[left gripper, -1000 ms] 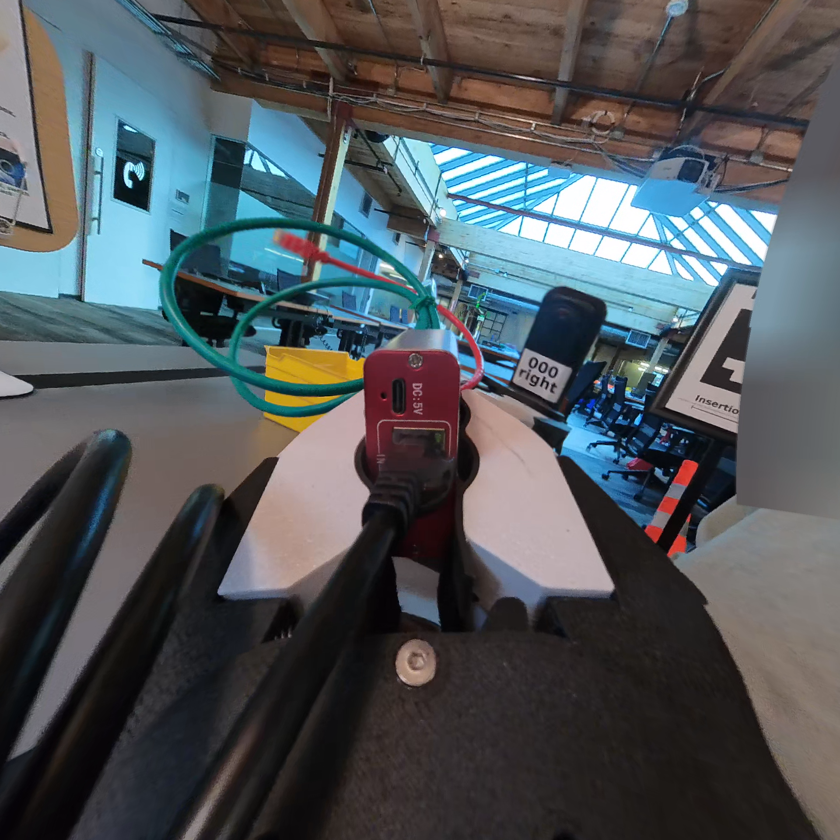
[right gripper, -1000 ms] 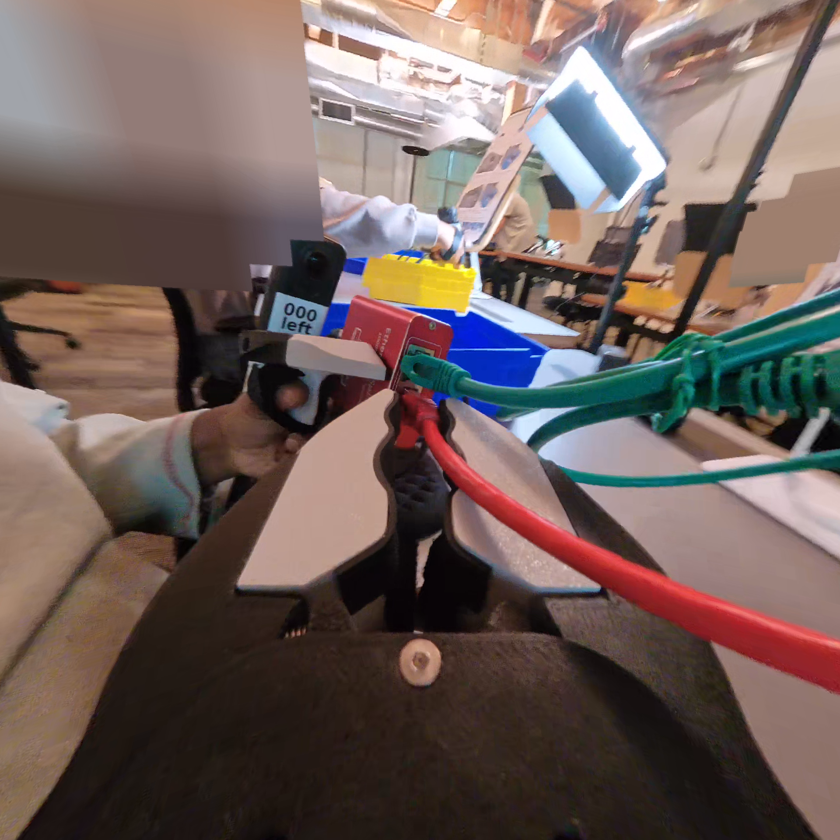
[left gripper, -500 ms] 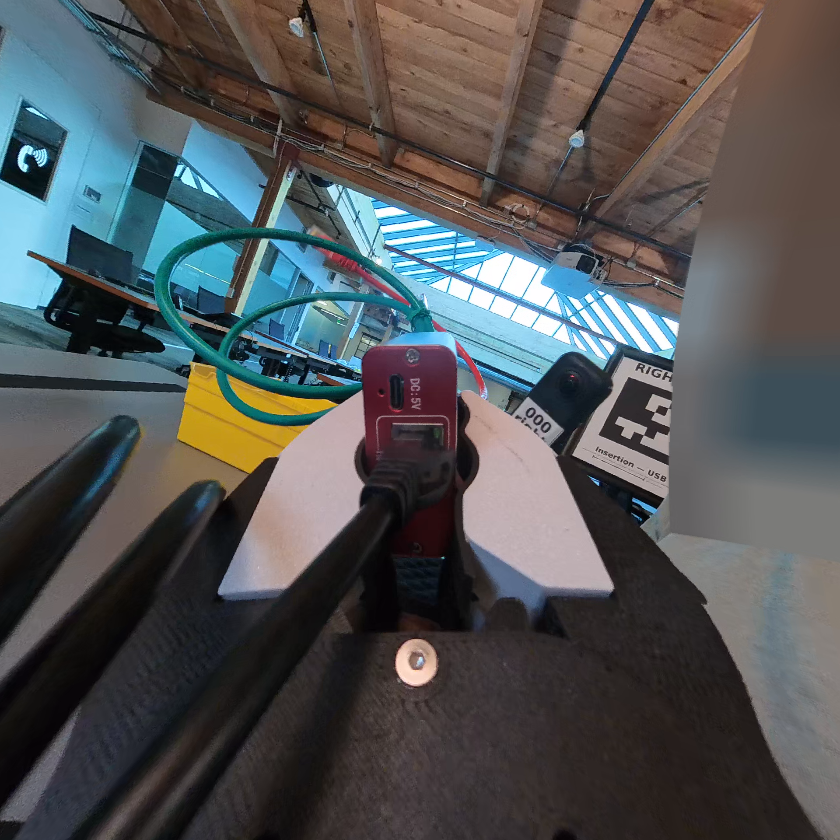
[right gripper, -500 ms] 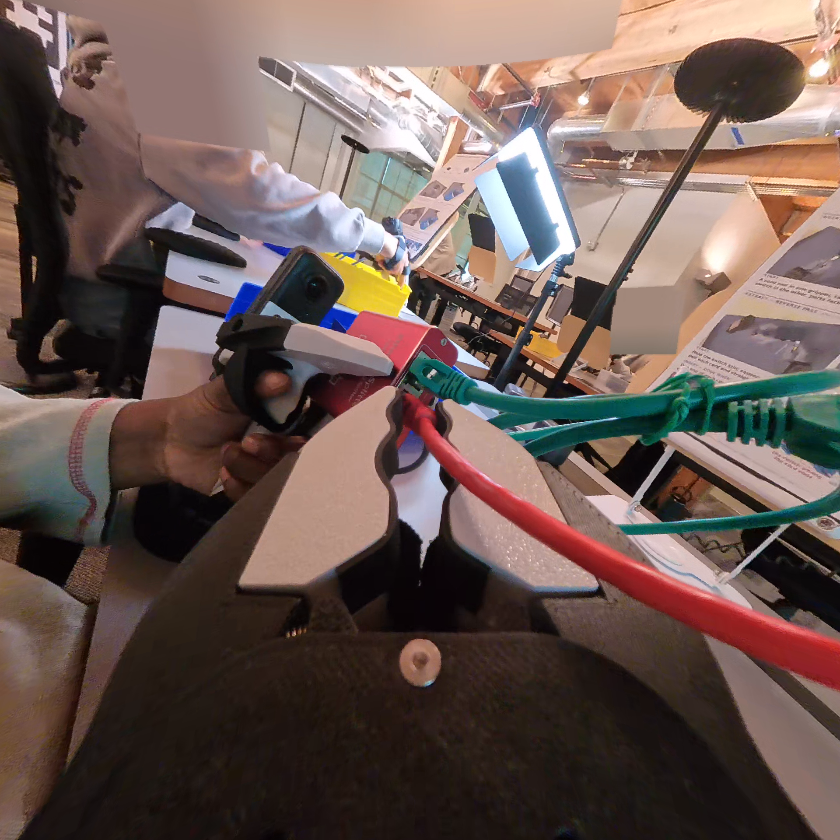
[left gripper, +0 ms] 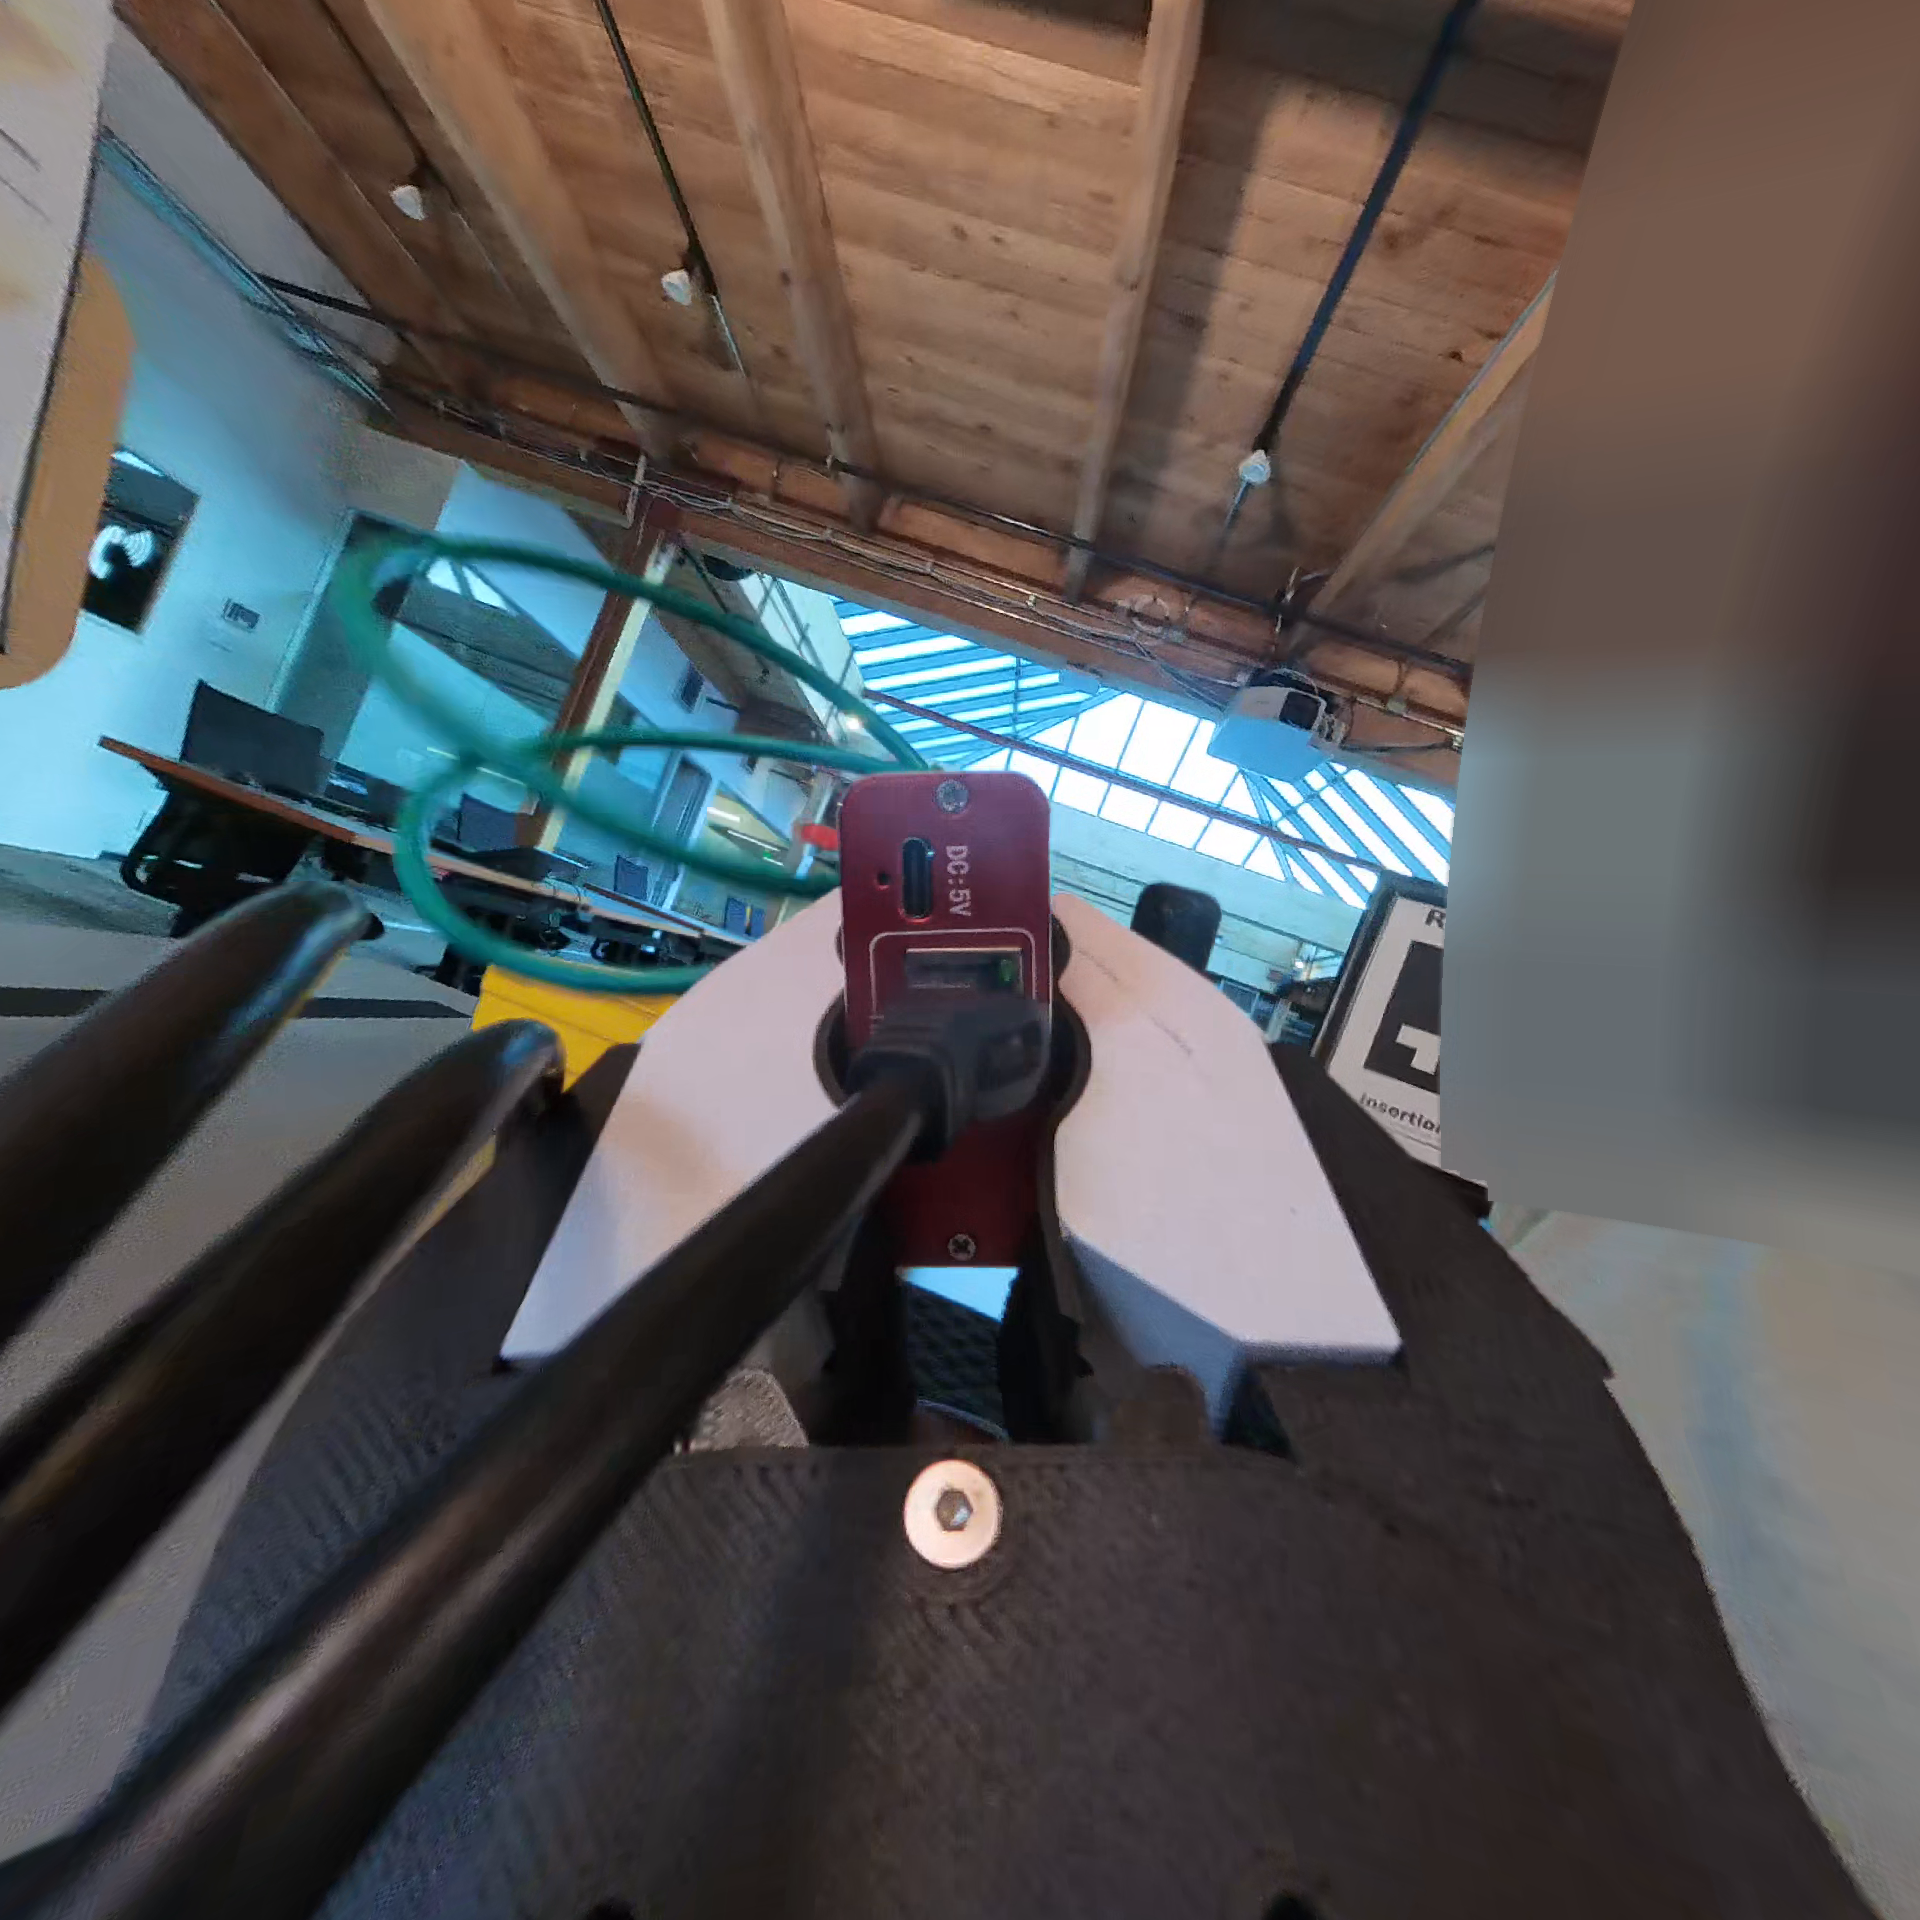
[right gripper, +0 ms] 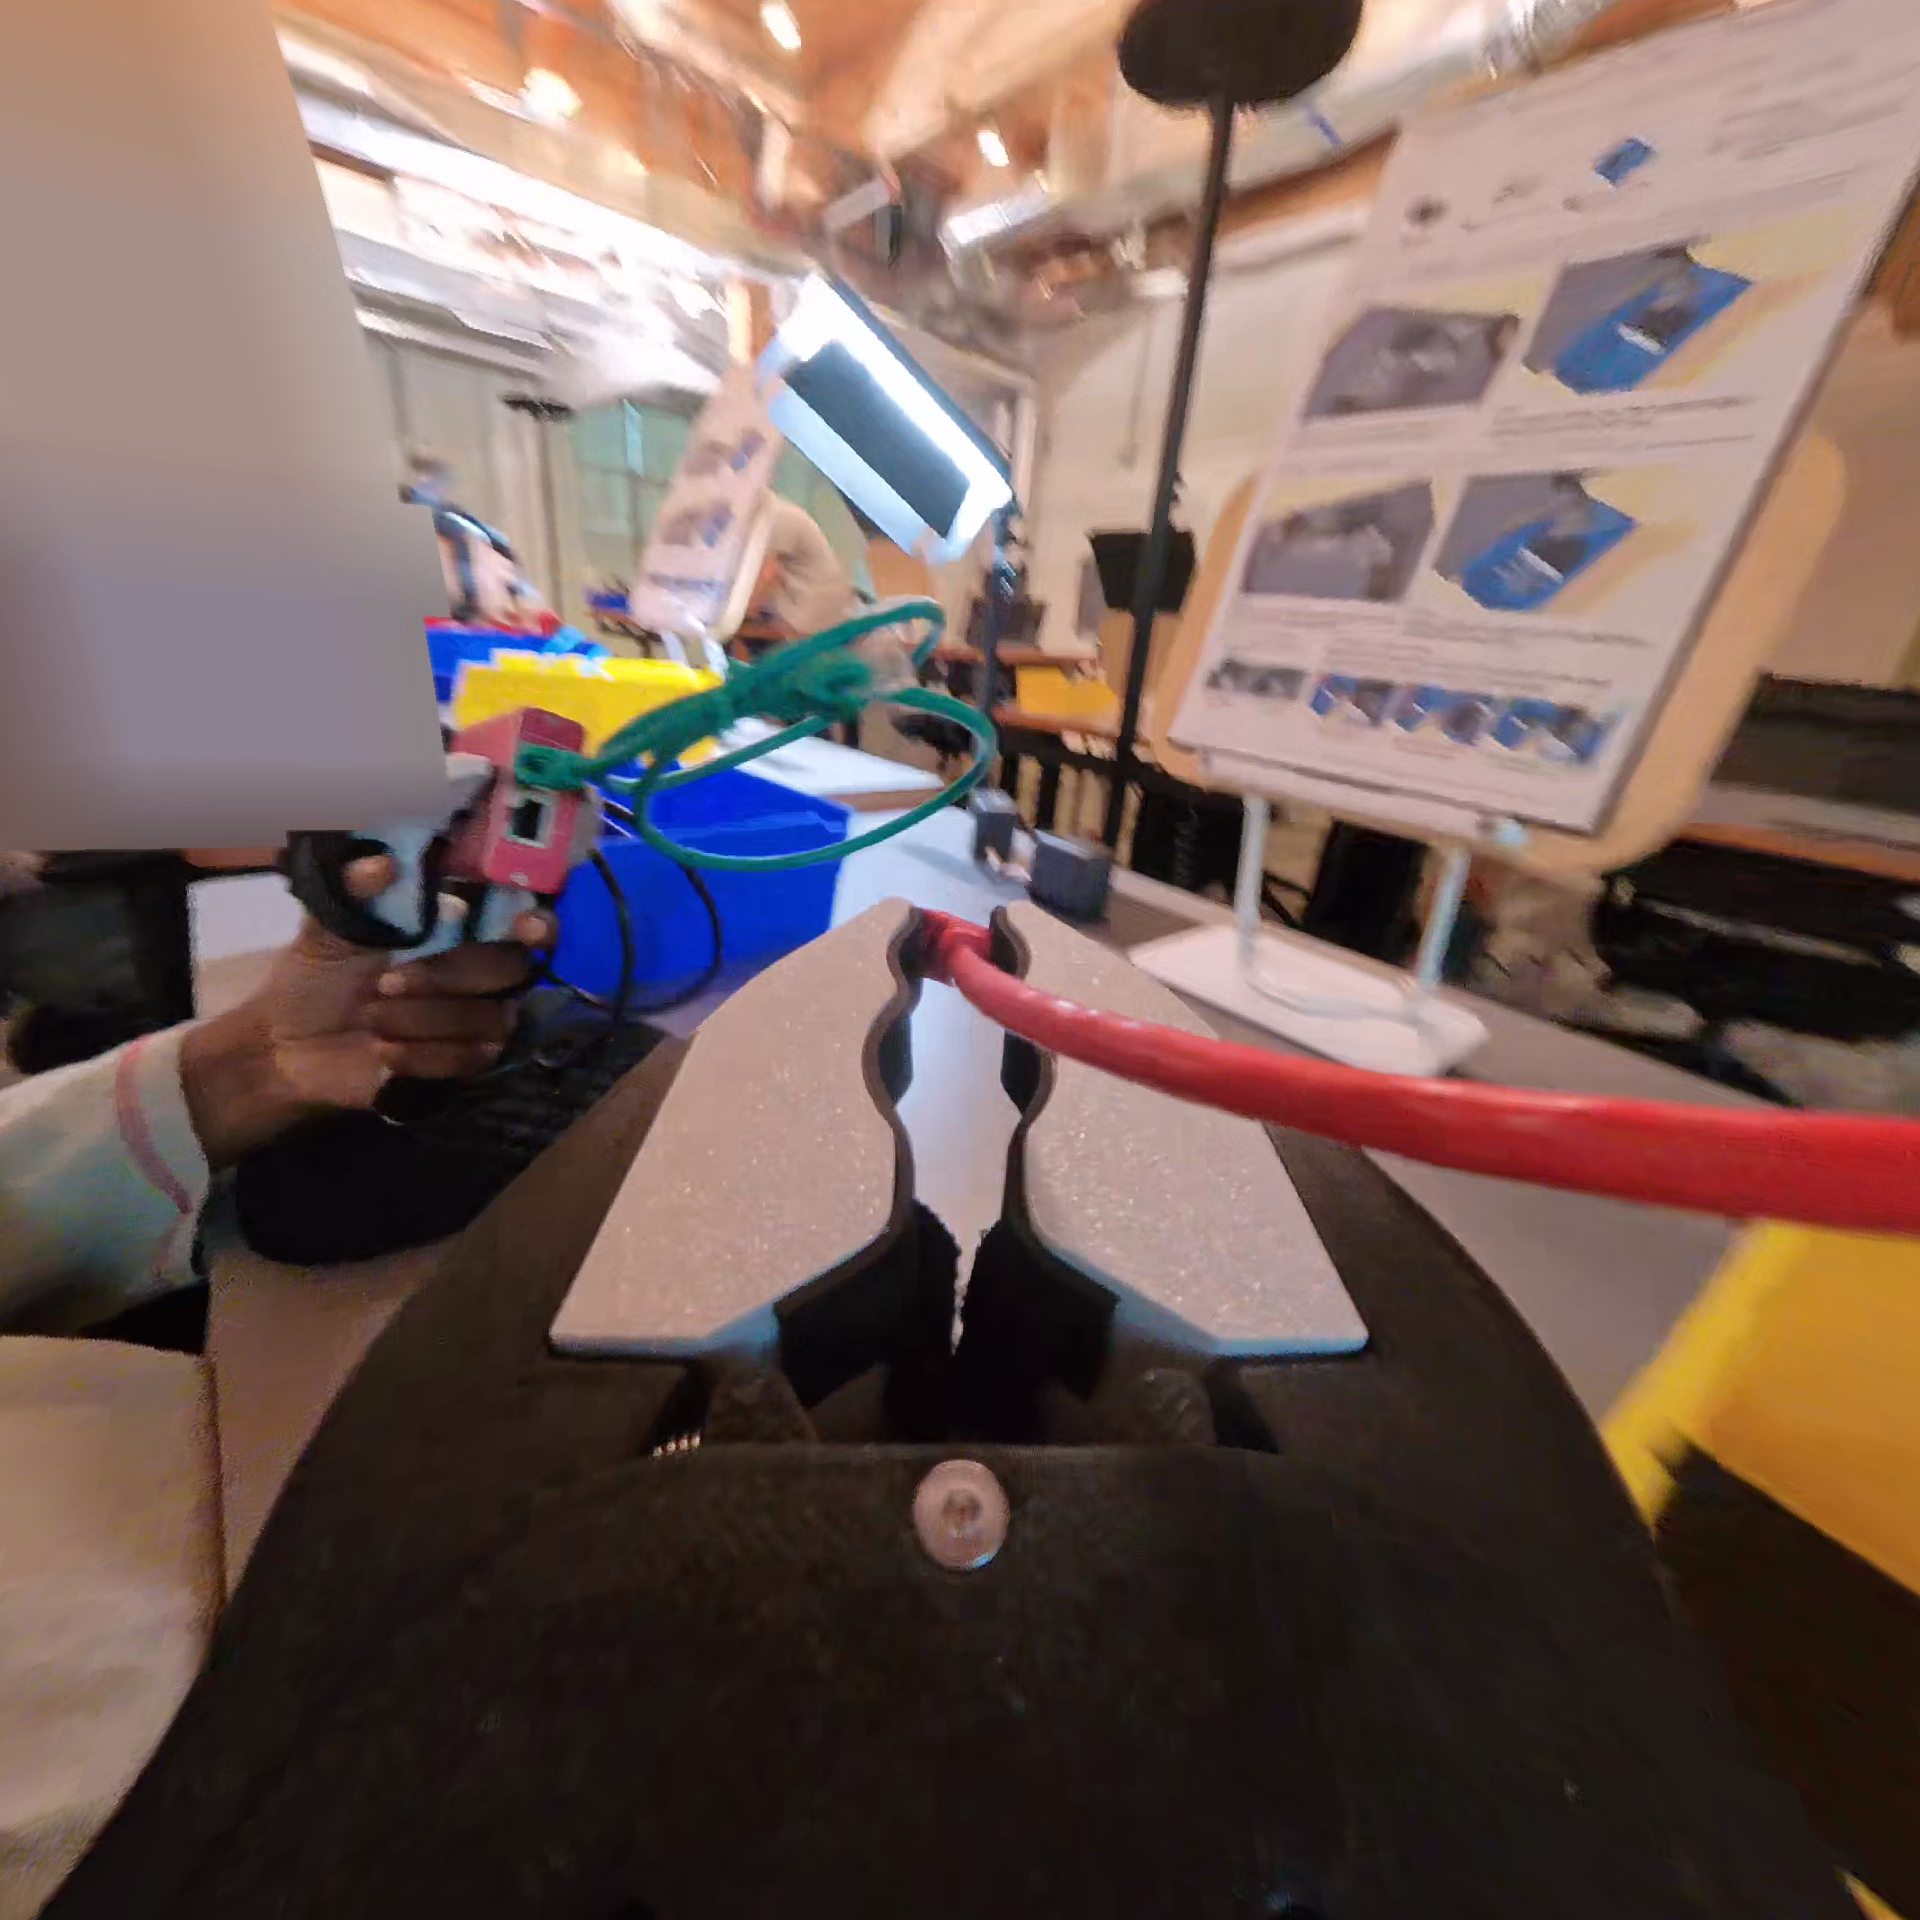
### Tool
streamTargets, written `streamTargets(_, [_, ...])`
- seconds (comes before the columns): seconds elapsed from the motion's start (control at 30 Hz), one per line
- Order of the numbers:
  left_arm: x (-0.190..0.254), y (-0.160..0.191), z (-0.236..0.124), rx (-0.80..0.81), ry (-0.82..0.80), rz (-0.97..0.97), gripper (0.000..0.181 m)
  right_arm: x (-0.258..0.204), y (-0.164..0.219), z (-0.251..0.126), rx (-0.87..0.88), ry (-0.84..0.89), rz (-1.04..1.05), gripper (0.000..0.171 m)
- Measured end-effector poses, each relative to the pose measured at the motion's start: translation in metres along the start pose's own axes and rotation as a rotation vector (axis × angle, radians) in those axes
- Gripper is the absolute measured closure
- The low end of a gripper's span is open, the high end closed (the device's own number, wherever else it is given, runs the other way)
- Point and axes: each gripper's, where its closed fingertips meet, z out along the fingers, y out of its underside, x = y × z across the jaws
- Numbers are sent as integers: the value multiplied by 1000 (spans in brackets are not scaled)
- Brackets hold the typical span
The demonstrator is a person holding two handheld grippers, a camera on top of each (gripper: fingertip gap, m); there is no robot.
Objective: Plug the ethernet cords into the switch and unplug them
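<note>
**A:** Looking at the left wrist view first: the left gripper (left gripper: 943, 1049) has its jaws clamped on the red switch (left gripper: 943, 935), dead centre of the frame, end face toward the camera. One black cord (left gripper: 582, 1351) is plugged into the port on that face and runs off to the lower left. Green cord (left gripper: 582, 769) loops behind it, centre left. Half a second ago a bit of red cord showed arcing behind the switch; now I only see a tiny red bit by its left edge, can't tell what.

**B:** Right wrist view explains that. The right gripper (right gripper: 954, 940) has its jaws together on the plug end of the red cord (right gripper: 1351, 1101), which trails off to the right edge. A second ago that plug sat right at the switch next to the green one. Now the switch (right gripper: 525, 816) is way off at centre left, held up by a hand (right gripper: 364, 997), well apart from the red plug.

**A:** So red is out. One unplug done, I'd say.

**B:** Yep. Count: one switch, three cords (one black, one green, one red). Green's plug (right gripper: 545, 769) is still in the switch, and there's one empty port visible under it. View's blurry though, so it's mid-swing.

**A:** Green's probably next to pull.
</note>
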Motion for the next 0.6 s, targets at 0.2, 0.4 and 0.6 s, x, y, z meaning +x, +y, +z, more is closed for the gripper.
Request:
streamTargets(0.2, [3,5,0,-24,15,32,151,63,32,-72,-377,327,127,158])
streamTargets(0.4, [-3,0,-3,0,-20,31,152,83,66,-118,-608,456,233,158])
streamTargets(0.6, [-5,4,-2,-18,-31,36,151,99,91,-126,-711,539,301,157])
